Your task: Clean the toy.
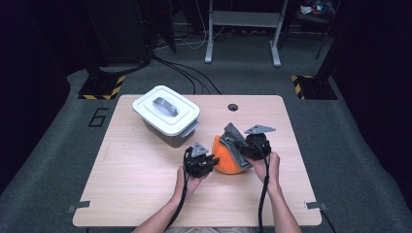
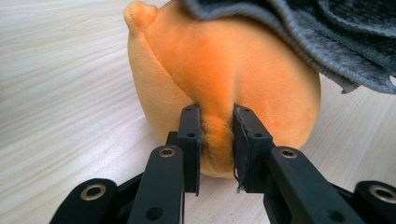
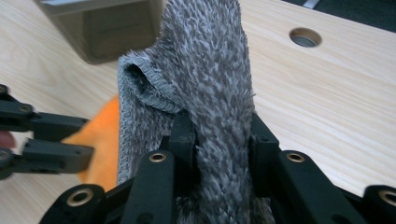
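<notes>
Both grippers grip mid-table: left gripper (image 2: 217,140) pinching orange plush (image 2: 224,79), right gripper (image 3: 219,144) clamping grey cloth (image 3: 205,70).

A lab or recording studio: beyond the grippers, a lone wooden table (image 1: 145,184) stands on grey carpet with hazard-striped stand bases (image 1: 103,87), trailing cables (image 1: 184,73), a metal frame (image 1: 243,29) and dark surroundings.
</notes>
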`<state>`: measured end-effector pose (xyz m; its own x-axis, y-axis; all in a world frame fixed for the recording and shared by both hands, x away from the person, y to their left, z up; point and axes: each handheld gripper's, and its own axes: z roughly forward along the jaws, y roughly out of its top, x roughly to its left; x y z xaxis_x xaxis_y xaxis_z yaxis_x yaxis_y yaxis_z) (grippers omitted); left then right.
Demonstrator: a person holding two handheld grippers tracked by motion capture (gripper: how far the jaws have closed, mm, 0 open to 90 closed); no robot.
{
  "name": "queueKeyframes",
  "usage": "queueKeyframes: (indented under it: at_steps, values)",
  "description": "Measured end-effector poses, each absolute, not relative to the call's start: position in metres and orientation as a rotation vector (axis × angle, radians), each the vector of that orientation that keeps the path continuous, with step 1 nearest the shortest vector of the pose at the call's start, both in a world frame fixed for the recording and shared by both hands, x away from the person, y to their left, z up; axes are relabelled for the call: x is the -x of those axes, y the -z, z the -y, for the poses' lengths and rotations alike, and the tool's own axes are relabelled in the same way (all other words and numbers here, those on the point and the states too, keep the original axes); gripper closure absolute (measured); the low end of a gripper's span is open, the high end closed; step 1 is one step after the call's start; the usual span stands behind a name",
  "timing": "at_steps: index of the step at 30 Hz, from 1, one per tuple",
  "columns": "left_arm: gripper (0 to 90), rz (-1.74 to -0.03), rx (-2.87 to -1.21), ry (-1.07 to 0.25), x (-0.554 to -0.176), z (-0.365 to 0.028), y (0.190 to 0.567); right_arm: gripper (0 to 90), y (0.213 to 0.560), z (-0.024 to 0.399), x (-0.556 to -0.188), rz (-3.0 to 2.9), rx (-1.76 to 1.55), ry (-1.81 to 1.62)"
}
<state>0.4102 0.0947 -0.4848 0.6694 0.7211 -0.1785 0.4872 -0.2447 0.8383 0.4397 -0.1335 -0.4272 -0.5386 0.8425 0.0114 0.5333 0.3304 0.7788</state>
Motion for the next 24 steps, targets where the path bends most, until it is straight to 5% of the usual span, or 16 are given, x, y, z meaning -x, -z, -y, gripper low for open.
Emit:
queueKeyframes:
  at_steps: [24]
  values:
    - [74.1, -0.950, -1.901, -0.299, -0.411, -0.095, 0.485, 68.8, 0.482, 0.192, -0.456, -2.165, -1.504, -1.027]
